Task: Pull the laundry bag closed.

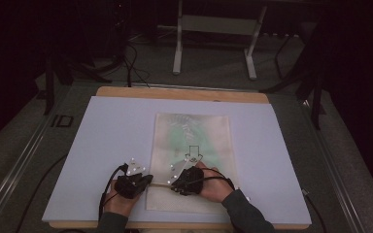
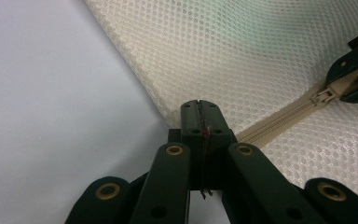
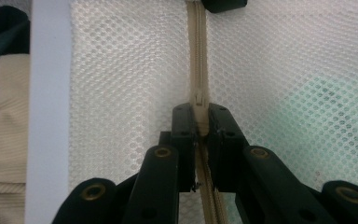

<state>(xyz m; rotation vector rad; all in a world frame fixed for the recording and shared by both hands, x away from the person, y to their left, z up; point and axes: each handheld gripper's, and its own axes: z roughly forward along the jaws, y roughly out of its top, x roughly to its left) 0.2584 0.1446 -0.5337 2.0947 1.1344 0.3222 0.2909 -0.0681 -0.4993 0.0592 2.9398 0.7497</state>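
Observation:
A white mesh bag (image 1: 194, 131) lies flat on the pale mat, and something green shows through it. Its beige zipper (image 2: 279, 119) runs across the near end. My left gripper (image 2: 199, 109) is shut on the bag's edge where the zipper ends (image 1: 151, 179). Facing it, my right gripper (image 3: 199, 122) is shut on the zipper's pull tab, just behind the slider (image 3: 199, 99). In the high view the right gripper (image 1: 175, 186) sits a short way right of the left one. The right gripper's fingertips (image 2: 352, 63) also appear at the far right of the left gripper view.
The pale mat (image 1: 102, 145) covers a wooden table (image 1: 175, 93), with bare mat on both sides of the bag. A person's beige clothing (image 3: 0, 116) is beyond the table's near edge. A metal stand (image 1: 213, 29) and cables are on the floor behind.

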